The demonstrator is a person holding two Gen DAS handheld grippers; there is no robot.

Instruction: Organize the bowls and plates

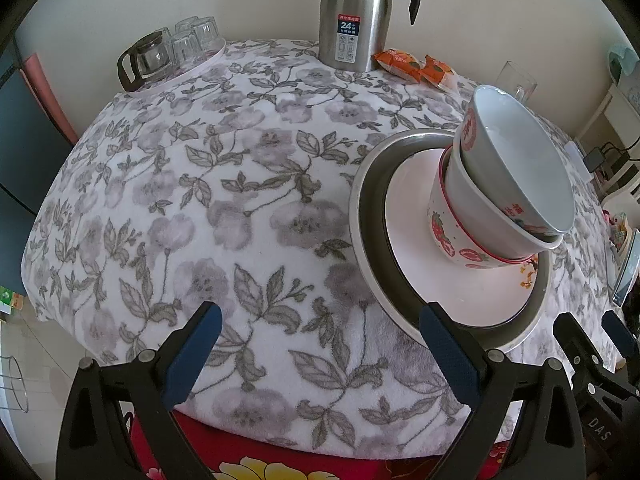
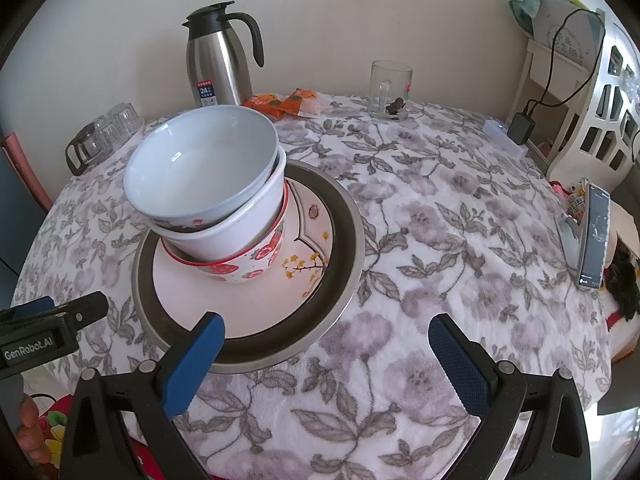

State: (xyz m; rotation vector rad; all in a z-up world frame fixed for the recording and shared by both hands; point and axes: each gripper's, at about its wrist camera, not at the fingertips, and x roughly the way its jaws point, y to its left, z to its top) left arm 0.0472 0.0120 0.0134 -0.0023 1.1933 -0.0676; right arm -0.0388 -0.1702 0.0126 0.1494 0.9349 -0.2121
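A: Tongs first. Left gripper (image 1: 320, 344): jaws spread wide, nothing btwn the blue pads, held low over the front edge of the table (image 1: 224, 208). Right gripper (image 2: 326, 354): same, jaws wide apart and empty, above the floral cloth just in front of the stack.

B: And the crockery?

A: One stack, right of centre in the left wrist view, left of centre in the right wrist view. Bottom: metal plate (image 2: 344, 248) w/ dark inner band. On it: white plate (image 2: 256, 300) w/ yellow-flower print. On that: strawberry bowl (image 2: 260, 256), red rim. Nested inside: plain white bowl (image 2: 248, 220), then pale blue-grey bowl (image 2: 200, 164) on top, tilted, not seated level.

B: Contact w/ either gripper?

A: None visible. Left gripper's right pad overlaps the metal plate's rim in view; can't tell if touching.

B: Background?

A: Steel thermos (image 2: 218, 68) at the far edge by the wall; orange snack packets (image 2: 284, 104) just beside it; glass mug (image 2: 390, 88) further right; upturned glasses (image 1: 192, 40) and a glass pot (image 1: 144, 60) on a tray, far left. Phone (image 2: 596, 236) propped at the right edge.
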